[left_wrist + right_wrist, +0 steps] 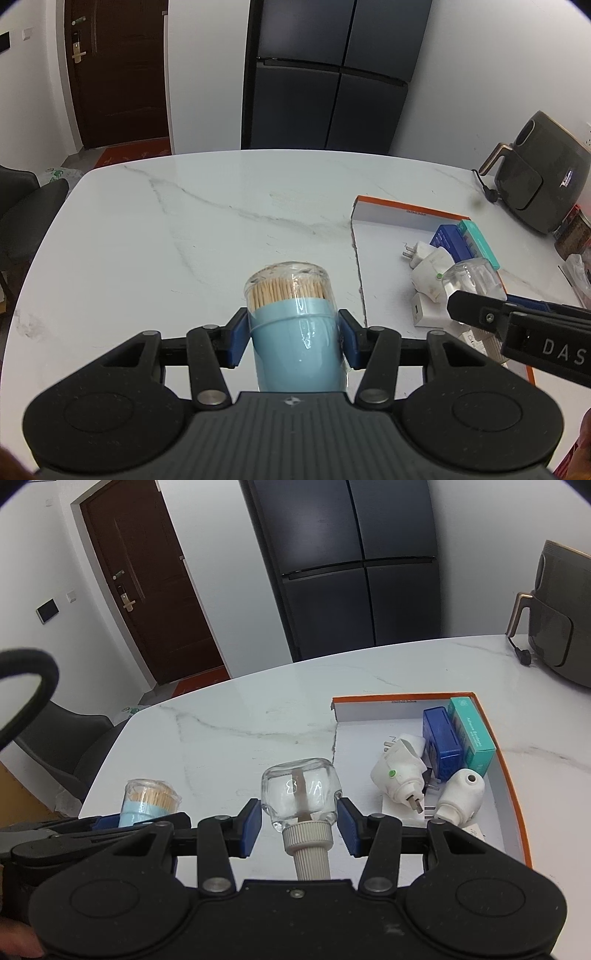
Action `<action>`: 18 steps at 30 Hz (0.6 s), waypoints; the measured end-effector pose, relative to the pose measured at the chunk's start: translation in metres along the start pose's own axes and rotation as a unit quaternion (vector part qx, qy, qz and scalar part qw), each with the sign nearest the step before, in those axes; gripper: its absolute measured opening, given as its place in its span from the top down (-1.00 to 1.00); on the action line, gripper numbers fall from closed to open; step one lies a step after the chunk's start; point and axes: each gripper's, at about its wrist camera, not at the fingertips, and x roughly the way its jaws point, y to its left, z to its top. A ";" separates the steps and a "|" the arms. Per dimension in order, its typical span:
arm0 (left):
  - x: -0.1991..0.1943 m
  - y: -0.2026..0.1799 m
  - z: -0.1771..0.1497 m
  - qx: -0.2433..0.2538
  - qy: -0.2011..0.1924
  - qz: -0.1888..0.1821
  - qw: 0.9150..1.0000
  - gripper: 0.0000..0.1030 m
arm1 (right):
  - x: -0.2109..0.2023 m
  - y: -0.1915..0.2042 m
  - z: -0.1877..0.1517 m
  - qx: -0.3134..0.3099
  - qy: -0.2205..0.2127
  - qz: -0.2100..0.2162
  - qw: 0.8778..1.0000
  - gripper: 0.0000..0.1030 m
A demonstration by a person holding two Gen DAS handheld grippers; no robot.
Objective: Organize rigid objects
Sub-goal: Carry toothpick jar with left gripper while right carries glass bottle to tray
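Toothpick jar [291,314], blue with a clear cap, sits clamped in the left gripper [293,334] above the table [166,221], while the right gripper [299,821] pinches a small glass bottle [300,794] by its body, cap toward the camera. Both seem headed for the orange-rimmed box lid [498,760] that already gathers white plugs [397,775] and two small boxes. Each jar's base is hidden behind its gripper, and the lid's near edge is cut off.

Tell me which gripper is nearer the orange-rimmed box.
Right. The right gripper hangs at the box's near-left edge; the left gripper hangs farther left over bare table.
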 end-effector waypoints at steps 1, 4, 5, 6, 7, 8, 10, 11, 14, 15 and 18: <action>-0.001 0.000 0.000 0.001 0.000 0.000 1.000 0.02 | 0.000 -0.001 0.000 0.001 0.000 -0.001 1.000 -0.07; 0.000 -0.004 -0.001 0.004 0.001 -0.003 1.000 0.02 | -0.002 -0.003 -0.001 0.003 0.000 -0.002 1.000 -0.07; 0.001 -0.006 -0.001 0.005 0.002 -0.004 1.000 0.02 | -0.002 -0.003 -0.001 0.003 0.000 -0.003 1.000 -0.07; 0.001 -0.008 -0.001 0.006 0.002 -0.004 1.000 0.02 | -0.002 -0.004 -0.001 0.004 0.000 -0.003 1.000 -0.07; 0.001 -0.009 -0.002 0.007 0.003 -0.005 1.000 0.02 | -0.002 -0.005 -0.002 0.005 0.000 -0.004 1.000 -0.07; 0.001 -0.011 -0.002 0.008 0.003 -0.005 1.000 0.02 | -0.003 -0.006 -0.003 0.006 0.000 -0.005 1.000 -0.07; 0.002 -0.014 -0.003 0.010 0.004 -0.007 1.000 0.02 | -0.005 -0.009 -0.003 0.009 -0.001 -0.006 1.000 -0.07; 0.002 -0.015 -0.003 0.012 0.005 -0.009 1.000 0.02 | -0.006 -0.010 -0.003 0.010 -0.001 -0.007 1.000 -0.07; 0.002 -0.019 -0.004 0.015 0.005 -0.011 1.000 0.02 | -0.008 -0.013 -0.004 0.014 -0.002 -0.008 1.000 -0.07; 0.001 -0.020 -0.004 0.015 0.005 -0.013 1.000 0.02 | -0.009 -0.015 -0.005 0.014 -0.002 -0.009 1.000 -0.07; 0.001 -0.023 -0.004 0.017 0.005 -0.014 1.000 0.02 | -0.011 -0.018 -0.005 0.016 -0.004 -0.010 1.000 -0.07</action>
